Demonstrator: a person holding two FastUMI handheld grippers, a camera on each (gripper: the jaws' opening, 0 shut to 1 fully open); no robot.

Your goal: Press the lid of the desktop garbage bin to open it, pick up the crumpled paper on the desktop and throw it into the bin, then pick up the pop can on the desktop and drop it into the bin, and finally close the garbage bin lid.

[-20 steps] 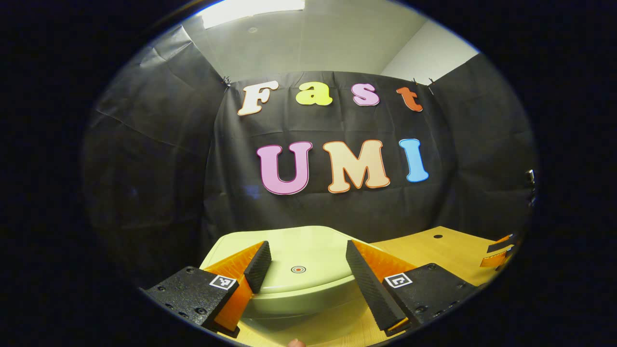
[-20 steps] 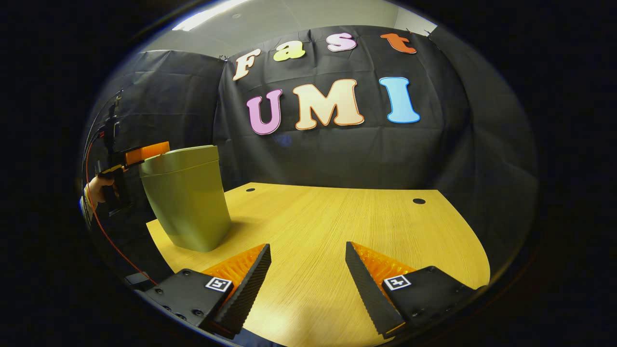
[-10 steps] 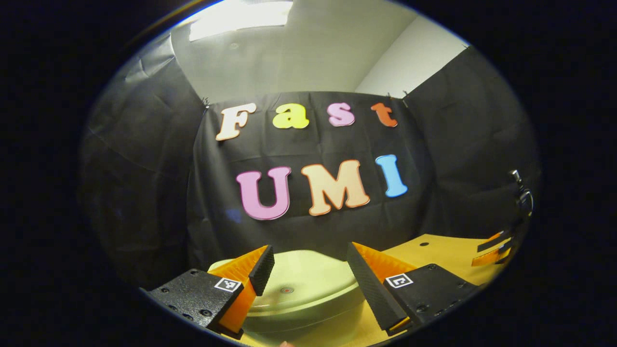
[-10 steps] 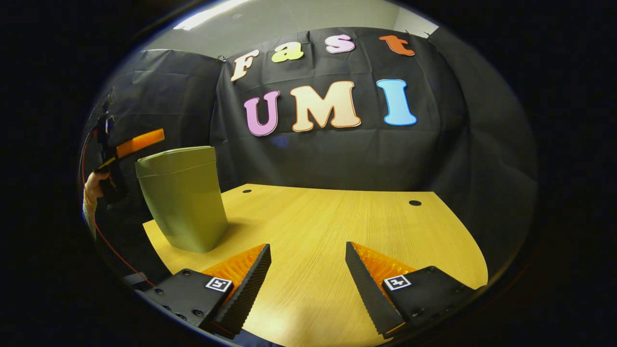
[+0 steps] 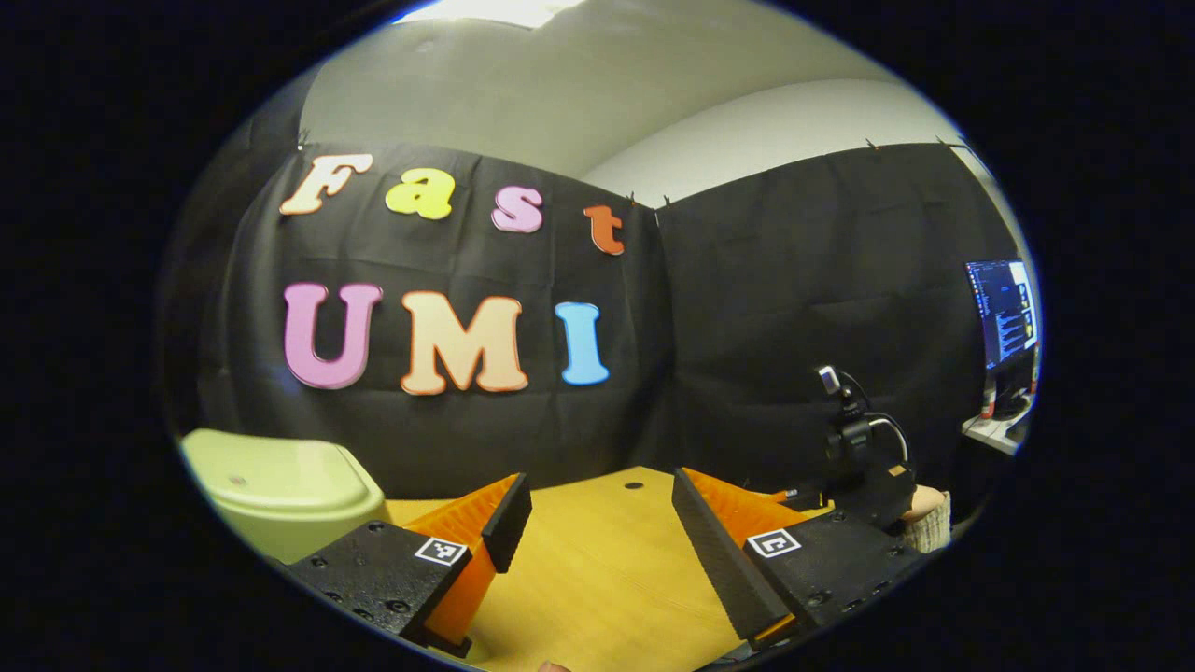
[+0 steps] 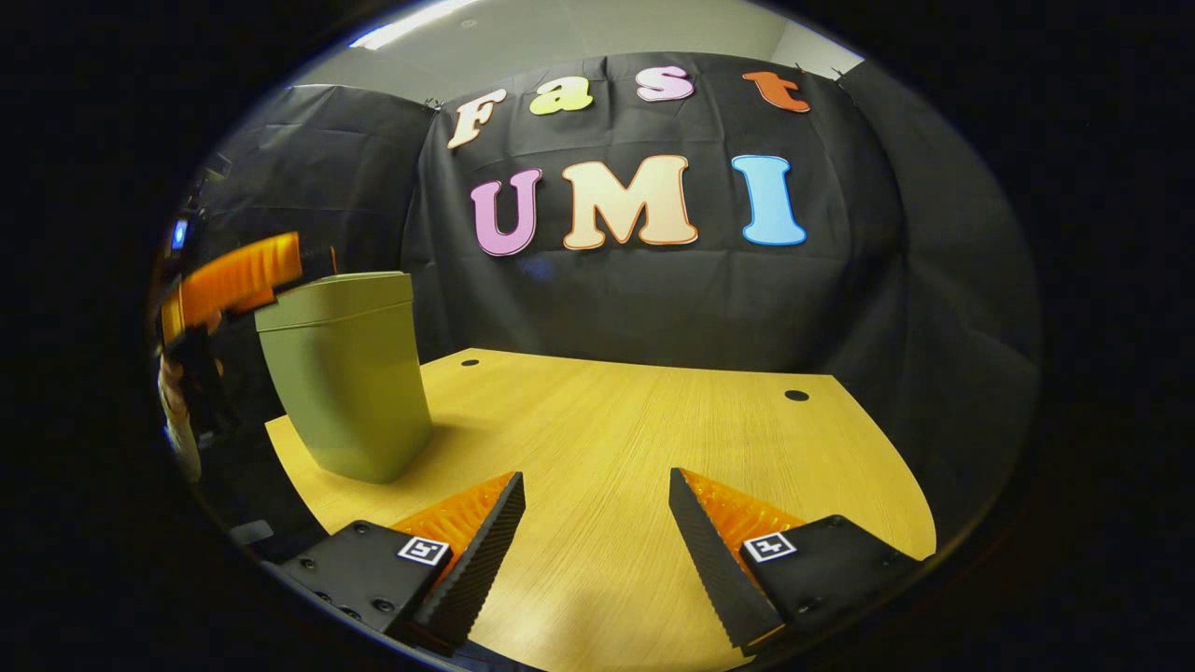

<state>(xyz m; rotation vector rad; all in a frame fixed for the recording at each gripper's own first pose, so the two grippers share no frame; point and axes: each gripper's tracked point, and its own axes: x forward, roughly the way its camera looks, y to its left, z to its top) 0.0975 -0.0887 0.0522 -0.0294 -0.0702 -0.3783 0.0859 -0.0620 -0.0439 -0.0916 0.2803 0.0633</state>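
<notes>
Saw the left tongs (image 5: 599, 481) wide open in the left gripper view. Held nothing between the two fingers. Hung a little above the bench (image 5: 597, 588), over a bare bit of yellow wood.

Saw the green garbage bin (image 5: 280, 481) off to the left of the left tongs, low down and close by, not touching them. Looked down on its lid (image 5: 271, 462) from a bit higher up. Lid shut flat on the bin.

Farther off, to the right of the left tongs, saw the right tongs (image 5: 859, 467) with a hand (image 5: 924, 504) and a bit of sleeve behind them. Could not see their fingers well from there. Far right, past them, saw a lit screen (image 5: 1004, 313).

In the right gripper view, saw the right tongs (image 6: 596, 478) wide open too. Held nothing. Hung just over the bench (image 6: 635, 420), near its front edge.

Stood well to the left of the right tongs and farther back: the garbage bin (image 6: 345, 383), upright on the bench by the left edge, lid (image 6: 336, 287) closed. Just left of the bin, up at the height of its lid, saw the left tongs (image 6: 233, 275), blurry, near the bin. Could not tell if touching it.
</notes>
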